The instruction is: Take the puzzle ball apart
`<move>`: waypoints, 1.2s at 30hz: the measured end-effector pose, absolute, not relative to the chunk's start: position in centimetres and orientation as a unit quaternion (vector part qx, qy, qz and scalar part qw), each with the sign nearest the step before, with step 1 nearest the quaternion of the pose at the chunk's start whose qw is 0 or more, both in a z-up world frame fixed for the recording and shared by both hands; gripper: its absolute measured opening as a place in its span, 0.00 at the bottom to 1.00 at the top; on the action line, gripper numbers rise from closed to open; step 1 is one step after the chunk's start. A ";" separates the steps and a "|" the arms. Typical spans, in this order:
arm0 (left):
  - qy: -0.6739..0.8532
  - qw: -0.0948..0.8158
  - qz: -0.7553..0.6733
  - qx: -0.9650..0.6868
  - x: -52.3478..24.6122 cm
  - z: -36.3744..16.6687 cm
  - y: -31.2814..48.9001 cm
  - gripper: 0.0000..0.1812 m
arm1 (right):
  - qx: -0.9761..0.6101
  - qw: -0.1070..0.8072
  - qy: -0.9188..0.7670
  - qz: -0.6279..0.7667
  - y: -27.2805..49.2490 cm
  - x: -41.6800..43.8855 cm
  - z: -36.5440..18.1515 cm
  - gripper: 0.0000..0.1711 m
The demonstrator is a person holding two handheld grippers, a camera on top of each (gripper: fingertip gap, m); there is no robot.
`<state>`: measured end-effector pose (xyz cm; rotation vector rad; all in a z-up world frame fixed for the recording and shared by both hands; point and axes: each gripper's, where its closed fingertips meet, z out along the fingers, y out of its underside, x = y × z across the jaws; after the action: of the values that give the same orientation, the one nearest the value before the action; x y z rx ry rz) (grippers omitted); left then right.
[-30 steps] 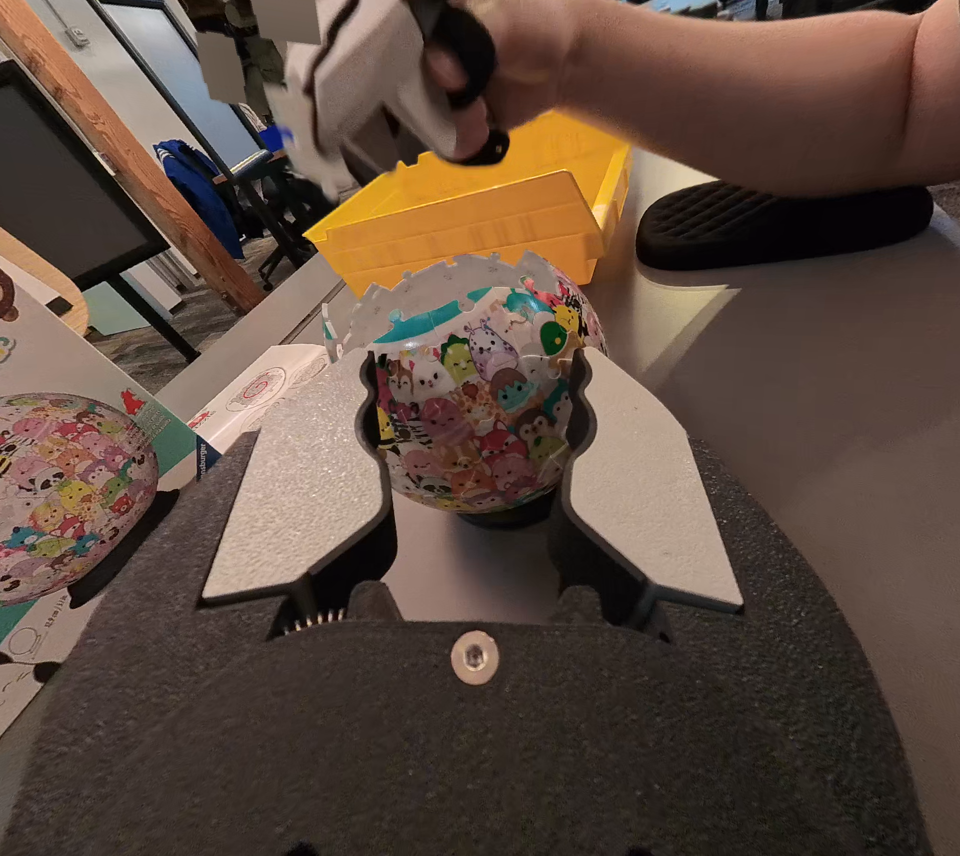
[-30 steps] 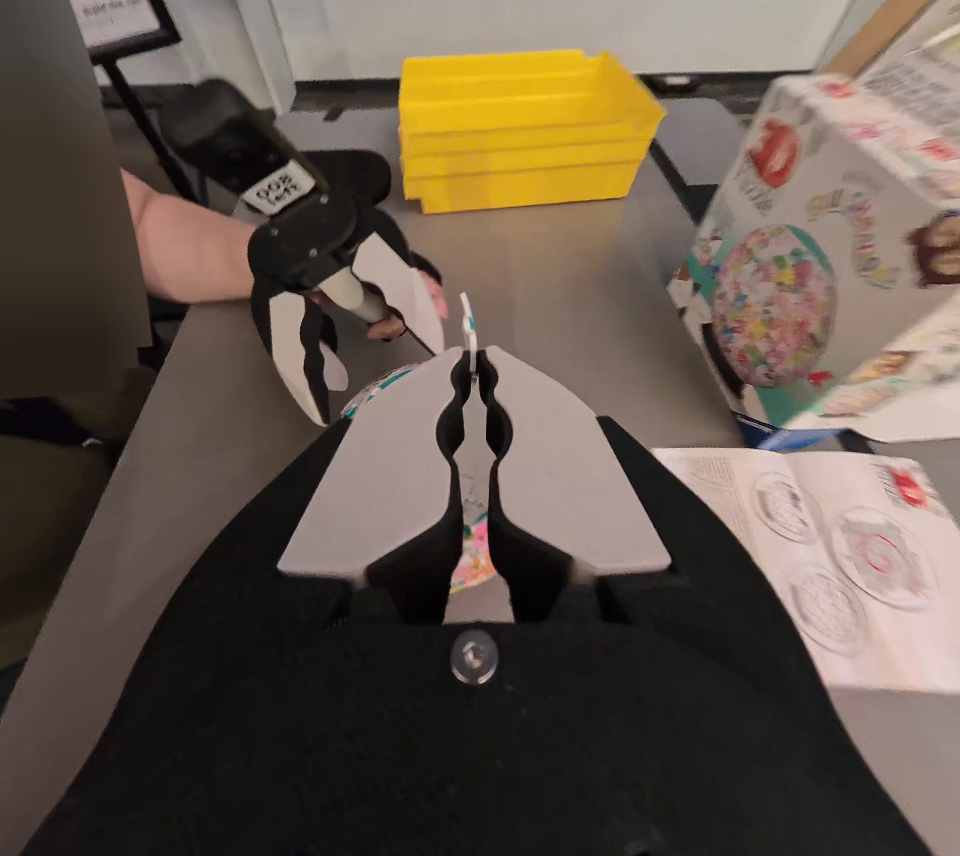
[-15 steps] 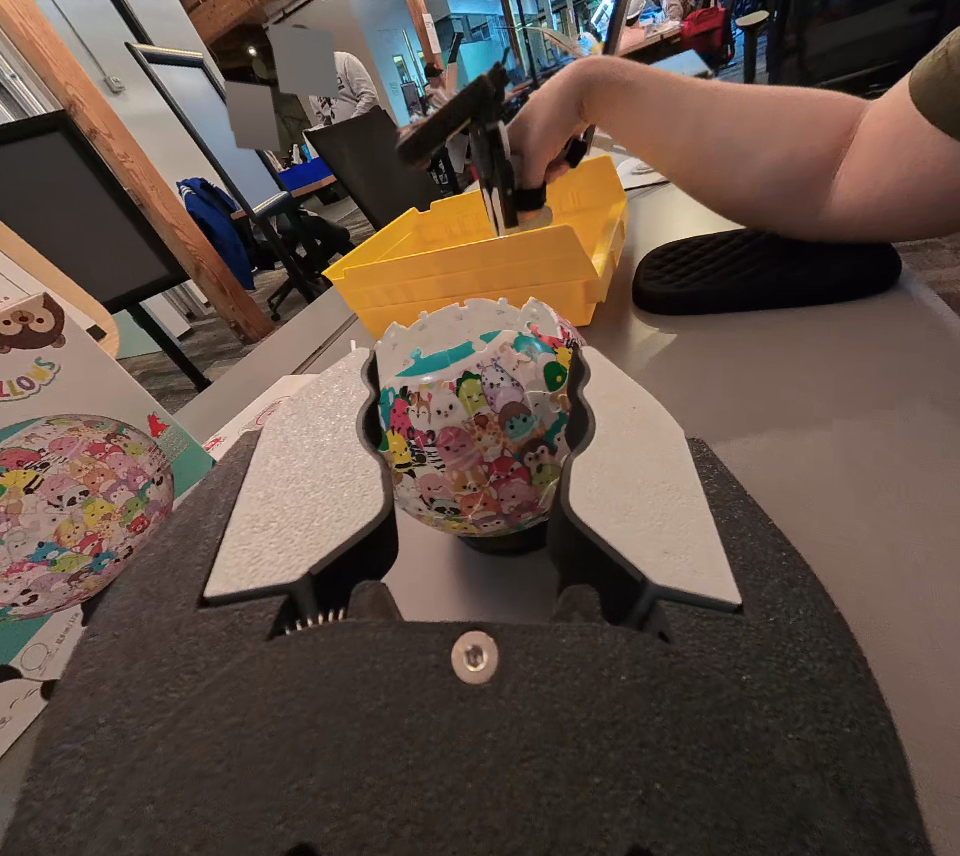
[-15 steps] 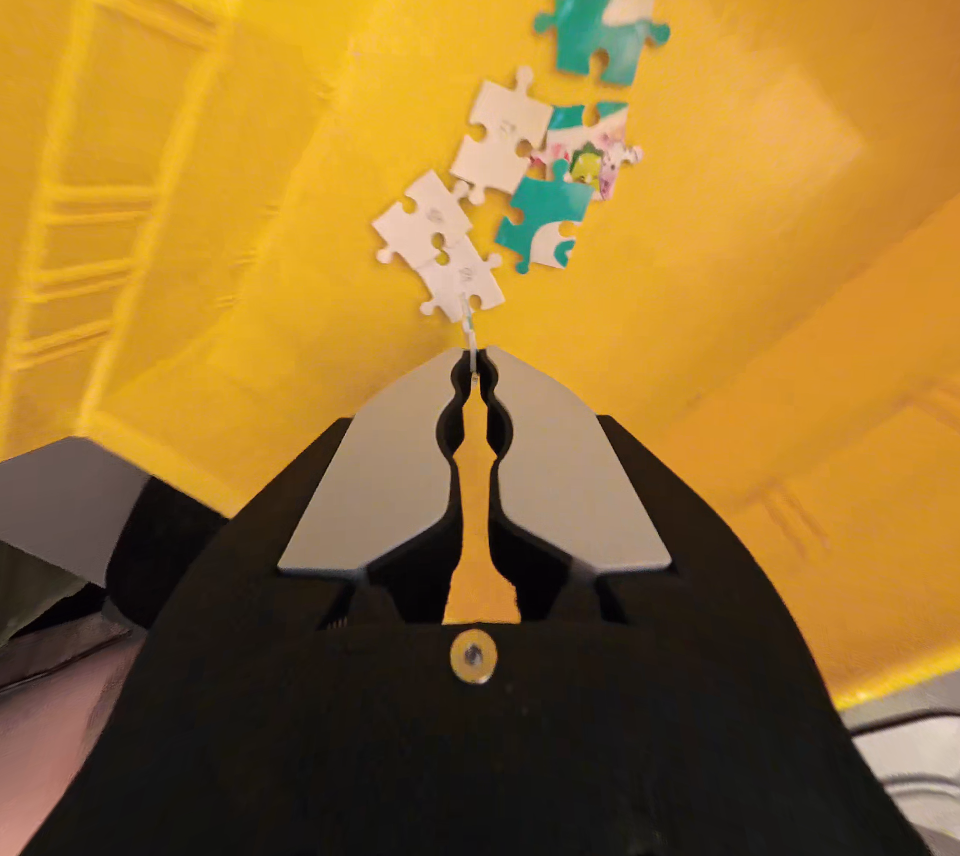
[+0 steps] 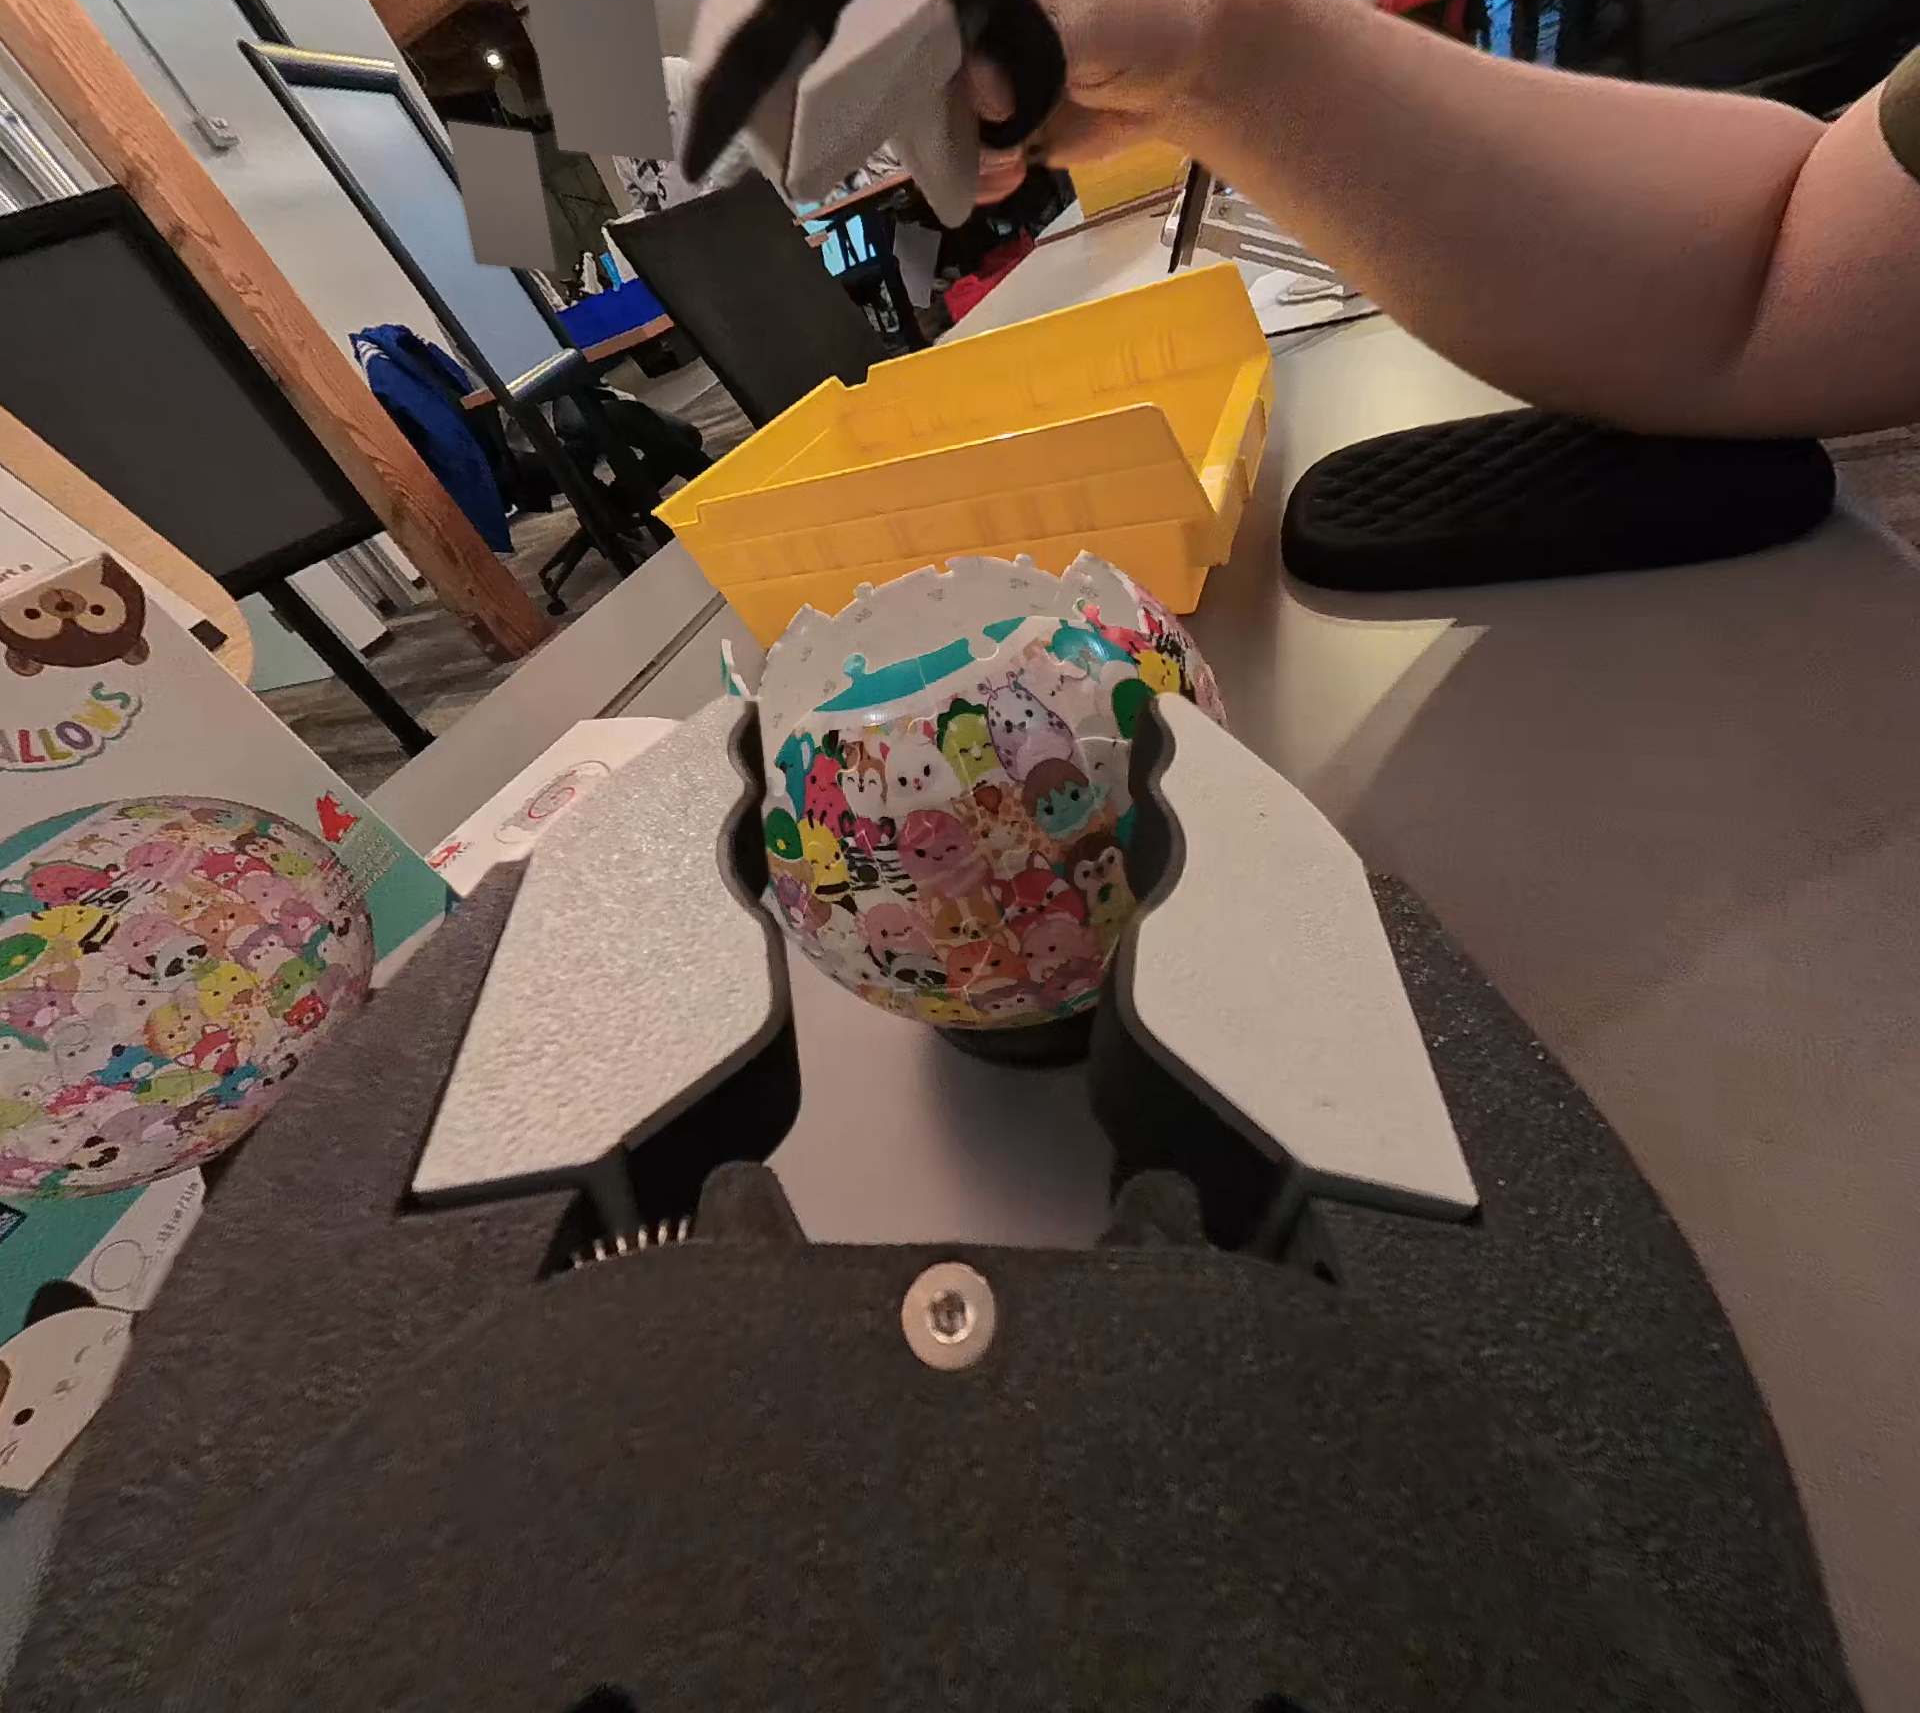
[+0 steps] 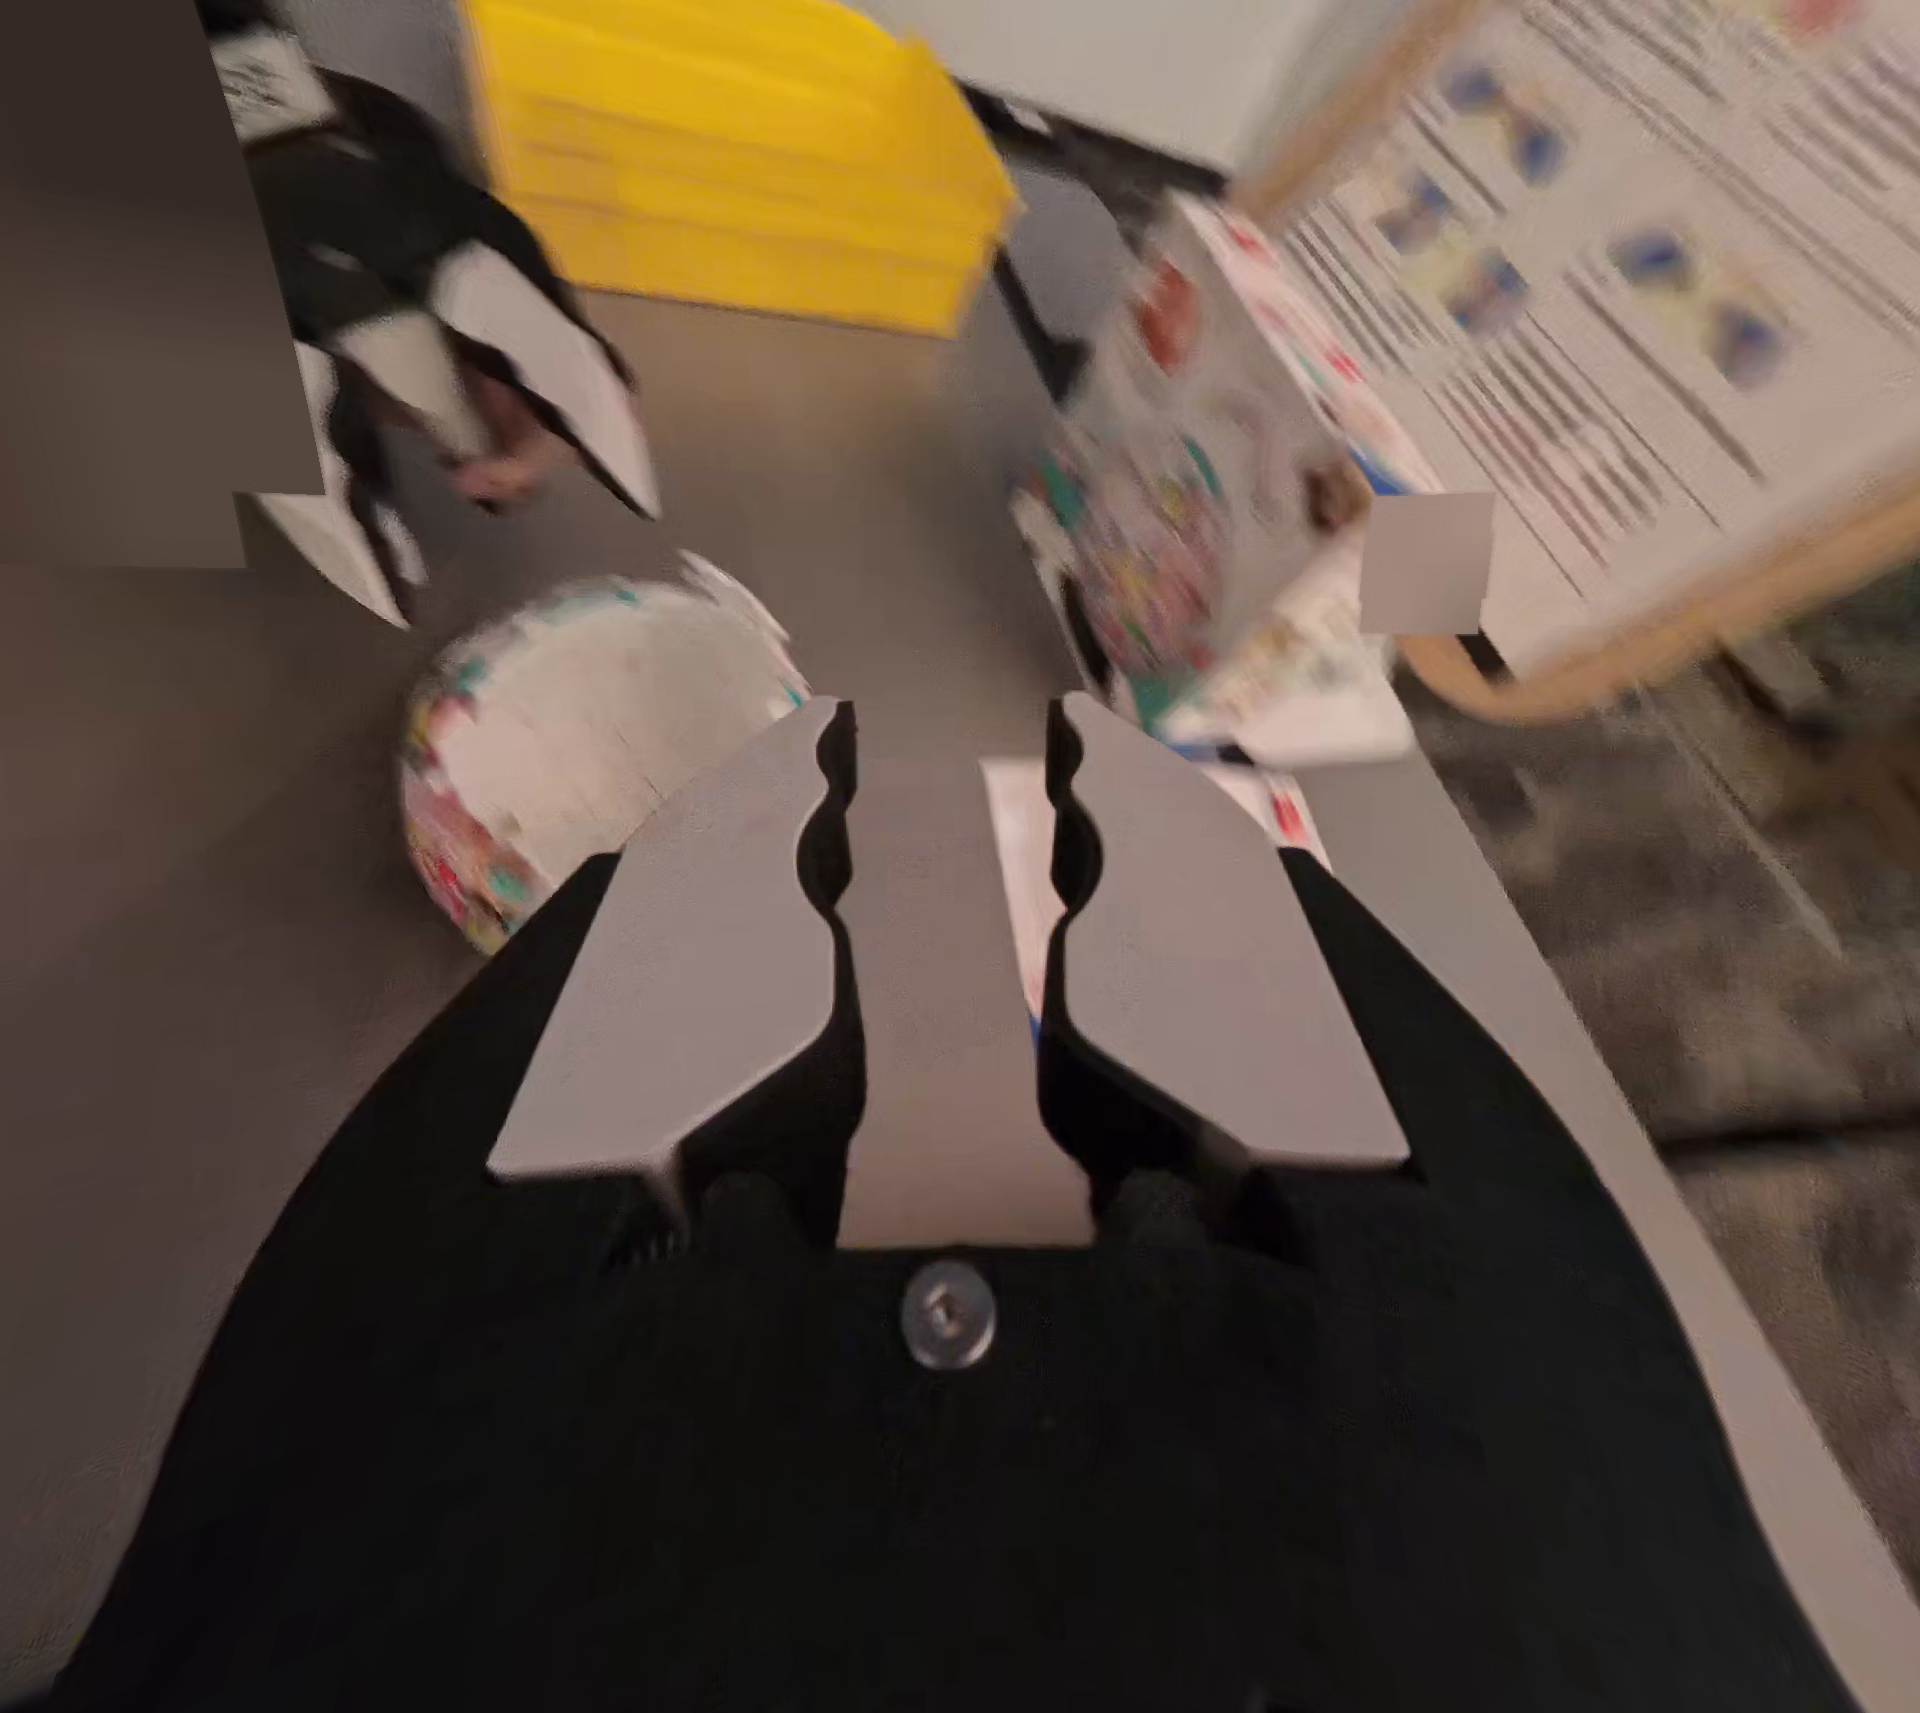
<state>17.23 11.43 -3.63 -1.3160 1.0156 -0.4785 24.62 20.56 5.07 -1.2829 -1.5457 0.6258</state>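
A workshop-like room with wooden beams and dark panels was seen behind a grey worktop (image 5: pixel 1621 832). On that worktop a puzzle ball (image 5: pixel 966 822), printed with bright cartoon animals, was stood on a small dark base. Its top had been removed, so a jagged rim of piece edges and a white inner surface were exposed. The ball was clasped on both sides by the left claw (image 5: pixel 951 759), whose two grey fingers were pressed against its left and right flanks.

A yellow bin (image 5: pixel 997 458) was set just behind the ball, and a black padded rest (image 5: pixel 1548 494) lay to the right of the bin. The puzzle's box (image 5: pixel 156 957), bearing a picture of the finished ball, was stood at the left edge, with a white leaflet (image 5: pixel 540 801) lying between it and the ball.

The right claw (image 6: pixel 951 718) was held up in the air above the ball, gripped by a hand (image 5: pixel 1101 42). Its fingers were spread apart with nothing between them. In the right wrist view, which was blurred, the opened ball was seen below and to the left of the claw tips.
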 end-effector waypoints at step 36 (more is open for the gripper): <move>0.449 0.620 -0.240 -0.597 18.1 -5.1 11.6 0.37 | -0.658 0.200 -0.544 0.481 18.7 15.2 -2.9 0.04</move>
<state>18.09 11.57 -5.13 -1.3734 1.0317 -0.5530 15.21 18.65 -2.85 -1.8380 -1.5214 1.3443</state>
